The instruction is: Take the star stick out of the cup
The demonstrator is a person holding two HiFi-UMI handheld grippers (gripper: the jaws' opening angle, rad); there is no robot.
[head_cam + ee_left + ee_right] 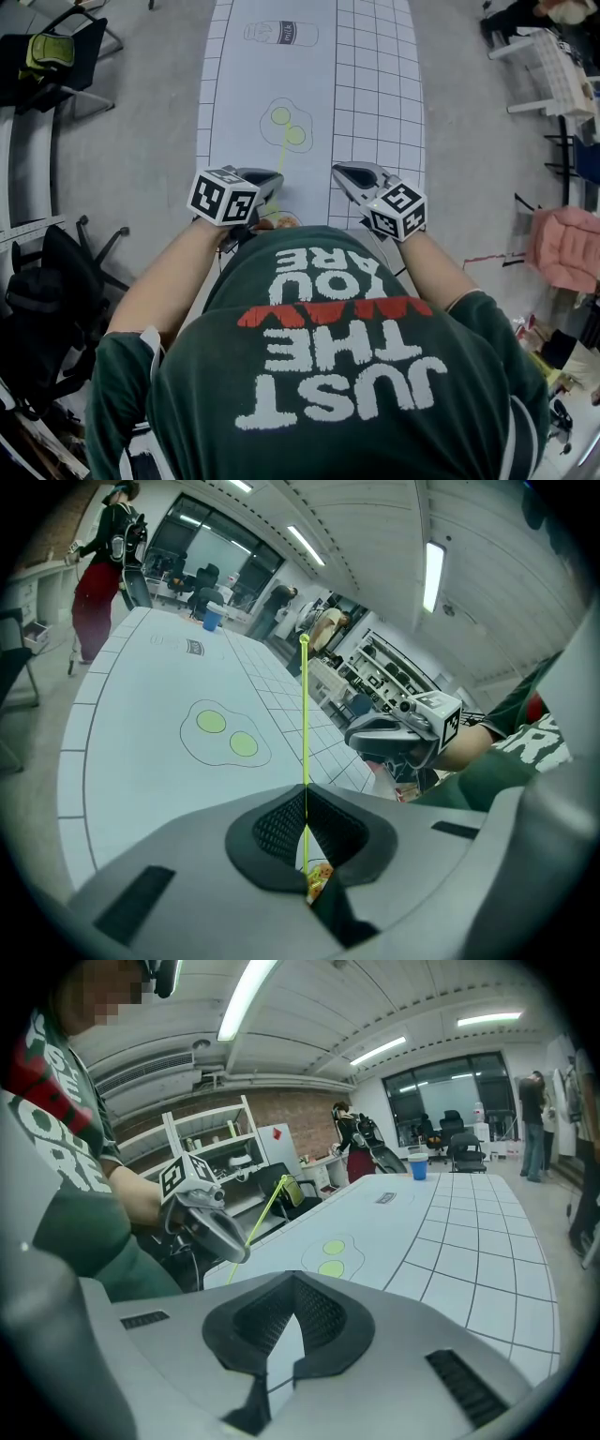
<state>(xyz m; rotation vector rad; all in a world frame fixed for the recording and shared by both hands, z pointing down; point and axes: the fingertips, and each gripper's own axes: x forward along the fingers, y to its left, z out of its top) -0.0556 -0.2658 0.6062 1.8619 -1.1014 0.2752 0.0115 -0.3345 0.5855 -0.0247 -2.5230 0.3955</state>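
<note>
A thin yellow-green star stick (305,724) runs straight up from between the pads of my left gripper (306,794), which is shut on it. In the head view this stick (275,187) slants down from the left gripper (267,180) toward the cup (281,221), whose rim with orange inside shows at the person's chest. Orange and yellow bits (319,878) show through the gap below the jaws. The right gripper (343,172) hovers beside the left one, apart from the stick. Its jaws (294,1279) are shut with nothing between them. From the right gripper view the stick (264,1211) crosses the left gripper (230,1241).
The long white table (375,84) has a grid on its right side and a drawn egg shape with two green circles (287,127). A blue cup (418,1168) stands at its far end. Chairs (56,56) stand left, a pink seat (567,248) right, people far off.
</note>
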